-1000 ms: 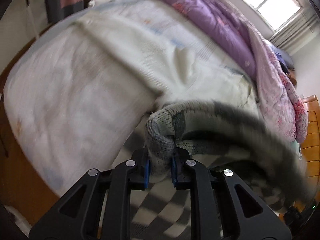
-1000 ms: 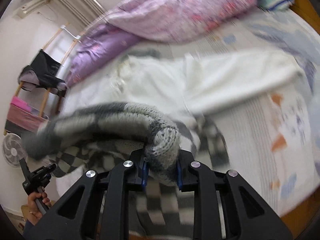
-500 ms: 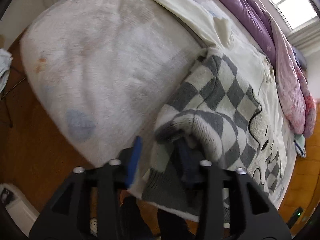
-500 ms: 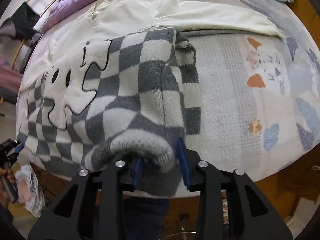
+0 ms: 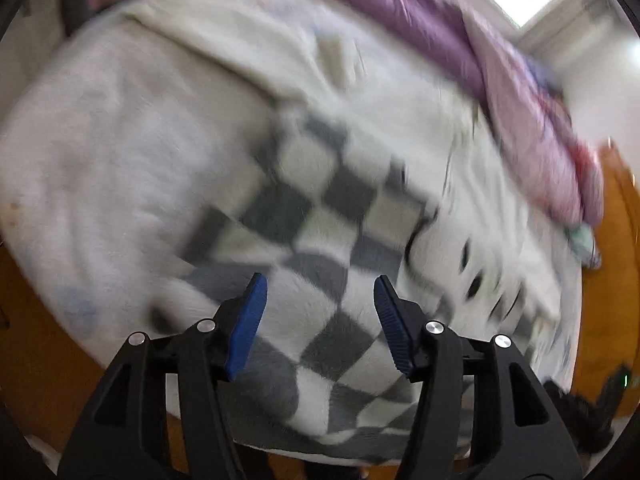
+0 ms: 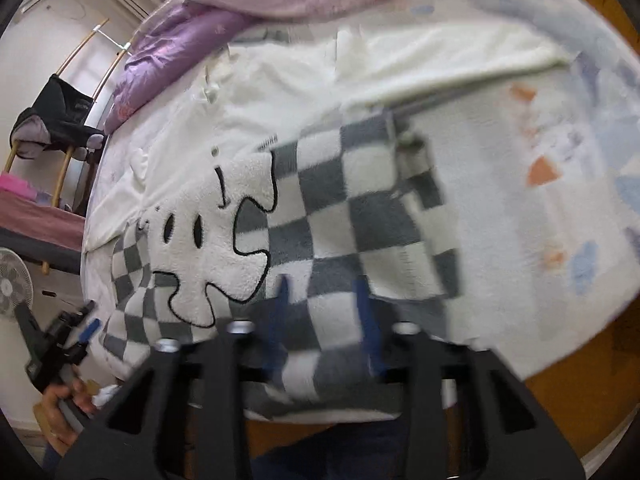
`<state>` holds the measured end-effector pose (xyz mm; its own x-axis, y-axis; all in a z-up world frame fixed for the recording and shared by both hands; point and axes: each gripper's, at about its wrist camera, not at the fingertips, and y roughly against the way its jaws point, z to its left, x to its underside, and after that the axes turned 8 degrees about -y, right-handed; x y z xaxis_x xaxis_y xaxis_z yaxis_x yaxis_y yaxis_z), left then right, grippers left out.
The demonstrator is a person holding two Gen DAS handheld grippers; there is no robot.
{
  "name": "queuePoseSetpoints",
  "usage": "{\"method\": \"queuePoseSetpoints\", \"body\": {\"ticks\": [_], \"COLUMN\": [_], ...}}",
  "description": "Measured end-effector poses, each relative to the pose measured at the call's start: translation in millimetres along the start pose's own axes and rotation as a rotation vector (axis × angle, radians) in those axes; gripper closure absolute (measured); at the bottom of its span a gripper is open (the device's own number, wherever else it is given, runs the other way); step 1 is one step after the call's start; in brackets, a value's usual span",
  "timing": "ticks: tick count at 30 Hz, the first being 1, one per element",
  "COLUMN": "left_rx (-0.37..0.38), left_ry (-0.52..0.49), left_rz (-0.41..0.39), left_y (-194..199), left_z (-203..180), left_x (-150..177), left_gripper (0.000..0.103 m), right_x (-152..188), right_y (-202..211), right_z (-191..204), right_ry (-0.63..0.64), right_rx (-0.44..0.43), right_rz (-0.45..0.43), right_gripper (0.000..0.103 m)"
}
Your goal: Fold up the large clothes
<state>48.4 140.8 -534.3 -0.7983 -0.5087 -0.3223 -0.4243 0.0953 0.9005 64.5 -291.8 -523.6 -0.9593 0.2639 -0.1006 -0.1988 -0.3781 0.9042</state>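
Grey-checked sweater (image 5: 320,248) now lies flat on the bed (image 5: 100,160), just ahead of both tools. Half a second ago each pinched its hem; now the left gripper (image 5: 320,312) and right gripper (image 6: 324,312) are spread, empty, so folding can begin.

The left gripper (image 5: 320,300) hangs with its blue pads spread wide and empty over the grey-and-white checkered sweater (image 5: 320,248), which lies flat near the bed's (image 5: 80,152) near edge, a purple quilt (image 5: 460,36) bunched along the far edge, all motion-blurred.
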Motion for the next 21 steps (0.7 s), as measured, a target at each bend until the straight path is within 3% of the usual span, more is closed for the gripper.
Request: {"method": "queuePoseSetpoints", "body": {"ticks": [2, 4, 7, 10, 14, 21], "left_rx": [-0.093, -0.131, -0.163, -0.161, -0.143, -0.084], "left_ry": [-0.061, -0.068, -0.085, -0.100, -0.125, -0.123], "left_rz": [0.077, 0.165, 0.163, 0.167, 0.158, 0.066], "left_y": [-28, -49, -49, -49, -44, -29], "left_z": [2, 12, 19, 24, 20, -7], "left_x": [16, 38, 60, 68, 62, 50], "left_gripper": [0.047, 0.048, 0.048, 0.048, 0.048, 0.047], "right_x": [6, 24, 43, 48, 42, 26], "right_y": [-28, -52, -60, -63, -54, -52], "right_z": [-8, -29, -64, -65, -32, 43], "right_ry": [0.021, 0.040, -0.046, 0.002, 0.096, 0.239], "right_rx": [0.075, 0.196, 0.195, 0.229, 0.280, 0.193], "right_rz": [0.069, 0.126, 0.169, 0.184, 0.155, 0.044], "right_gripper": [0.100, 0.103, 0.103, 0.103, 0.103, 0.102]}}
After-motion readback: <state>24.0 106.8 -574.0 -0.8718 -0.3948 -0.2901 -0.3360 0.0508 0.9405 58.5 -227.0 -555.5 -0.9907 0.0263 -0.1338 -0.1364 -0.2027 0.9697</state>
